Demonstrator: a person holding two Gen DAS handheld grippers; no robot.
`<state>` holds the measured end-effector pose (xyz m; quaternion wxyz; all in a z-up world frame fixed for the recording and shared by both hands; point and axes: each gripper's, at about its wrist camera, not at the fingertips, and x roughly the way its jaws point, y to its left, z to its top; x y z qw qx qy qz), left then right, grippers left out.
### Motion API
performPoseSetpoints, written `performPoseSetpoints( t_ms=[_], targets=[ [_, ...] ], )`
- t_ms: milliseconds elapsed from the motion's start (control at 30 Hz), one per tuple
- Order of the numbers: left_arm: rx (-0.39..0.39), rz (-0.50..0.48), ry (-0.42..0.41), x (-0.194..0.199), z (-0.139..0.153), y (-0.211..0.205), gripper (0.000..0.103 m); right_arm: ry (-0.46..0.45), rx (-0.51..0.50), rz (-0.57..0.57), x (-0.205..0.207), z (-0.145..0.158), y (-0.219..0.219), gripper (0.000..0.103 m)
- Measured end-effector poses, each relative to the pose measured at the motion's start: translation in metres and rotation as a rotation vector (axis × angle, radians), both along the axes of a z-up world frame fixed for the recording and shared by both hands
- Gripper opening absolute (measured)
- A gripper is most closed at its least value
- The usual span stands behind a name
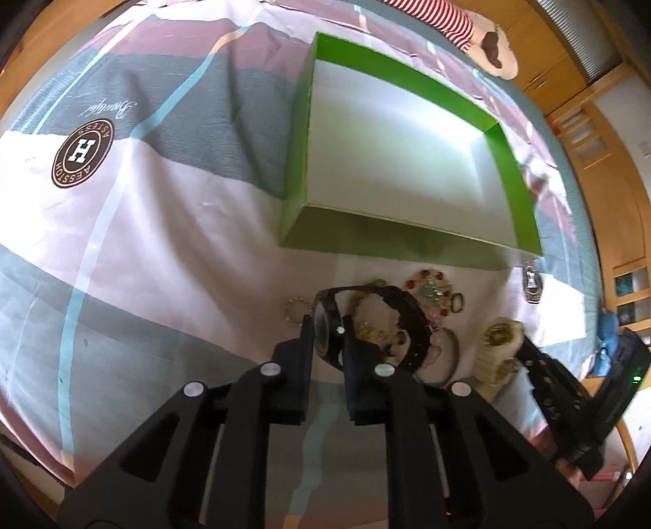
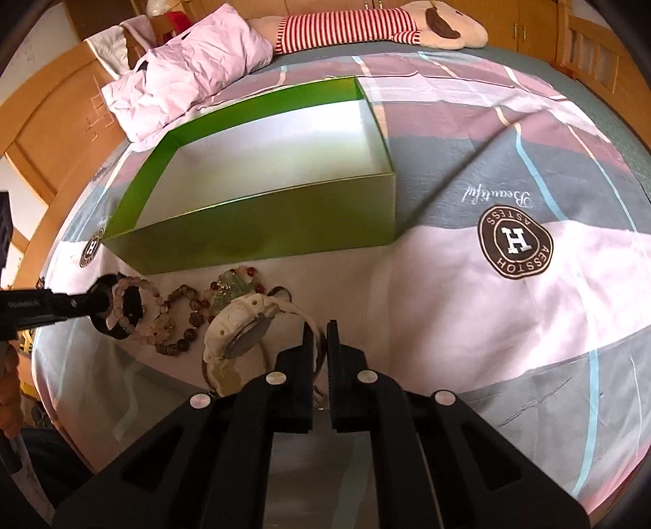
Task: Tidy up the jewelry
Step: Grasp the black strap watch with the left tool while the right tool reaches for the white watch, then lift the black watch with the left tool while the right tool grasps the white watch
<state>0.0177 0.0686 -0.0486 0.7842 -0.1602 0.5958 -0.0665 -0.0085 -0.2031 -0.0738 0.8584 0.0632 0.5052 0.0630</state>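
In the left wrist view my left gripper [image 1: 327, 325] is shut on a black watch [image 1: 407, 321], its case pinched between the fingers and its strap looping off to the right. In the right wrist view my right gripper [image 2: 321, 330] is shut on the strap of a white watch [image 2: 240, 329], whose face hangs to the left of the fingers. Bead bracelets [image 2: 183, 321] and a colourful beaded piece [image 2: 240, 280] lie on the sheet in front of an open green box [image 2: 264, 228] with a bare white floor. The box [image 1: 366, 232] sits just beyond both grippers.
All of this rests on a bed with a pink, grey and white sheet [image 2: 488, 325]. A pink pillow [image 2: 195, 73] and a striped plush toy [image 2: 366, 24] lie behind the box. Wooden bed frame and cabinets [image 1: 602, 195] ring the bed.
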Motion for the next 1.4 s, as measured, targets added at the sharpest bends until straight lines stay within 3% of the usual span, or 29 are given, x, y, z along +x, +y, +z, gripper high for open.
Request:
performPoseSetpoints(
  t_ms=[200, 333, 433, 567, 667, 800, 933, 1200, 1300, 1400],
  targets=[
    [0.004, 0.028, -0.021, 0.002, -0.002, 0.006, 0.013, 0.001, 0.005, -0.036, -0.001, -0.007, -0.006, 0.006],
    [0.052, 0.029, -0.014, 0.0, -0.005, 0.009, 0.015, 0.019, -0.015, -0.033, -0.002, -0.011, -0.002, 0.008],
    [0.092, 0.059, 0.031, 0.002, -0.016, 0.017, 0.024, 0.03, -0.005, -0.057, -0.002, -0.013, -0.004, 0.015],
    [0.103, 0.078, 0.05, 0.003, -0.022, 0.021, 0.039, -0.023, -0.014, -0.101, -0.003, -0.001, -0.013, 0.035],
    [0.112, 0.076, 0.054, 0.004, -0.024, 0.02, 0.041, -0.046, -0.01, -0.118, -0.005, 0.003, -0.017, 0.04],
    [0.116, 0.071, 0.069, 0.007, -0.03, 0.017, 0.041, -0.02, 0.019, -0.054, -0.006, -0.002, -0.007, 0.04],
    [0.126, 0.07, 0.07, 0.01, -0.034, 0.011, 0.053, 0.009, -0.003, -0.002, -0.005, -0.011, 0.009, 0.057],
    [0.148, 0.075, 0.085, 0.012, -0.044, 0.012, 0.053, 0.029, -0.091, 0.043, 0.003, -0.031, 0.031, 0.057],
    [0.151, 0.07, 0.086, 0.013, -0.048, 0.011, 0.048, 0.013, -0.118, 0.039, 0.005, -0.034, 0.034, 0.057],
    [0.161, 0.051, 0.087, 0.014, -0.05, 0.006, 0.032, 0.026, -0.053, 0.063, 0.007, -0.035, 0.033, 0.033]
  ],
)
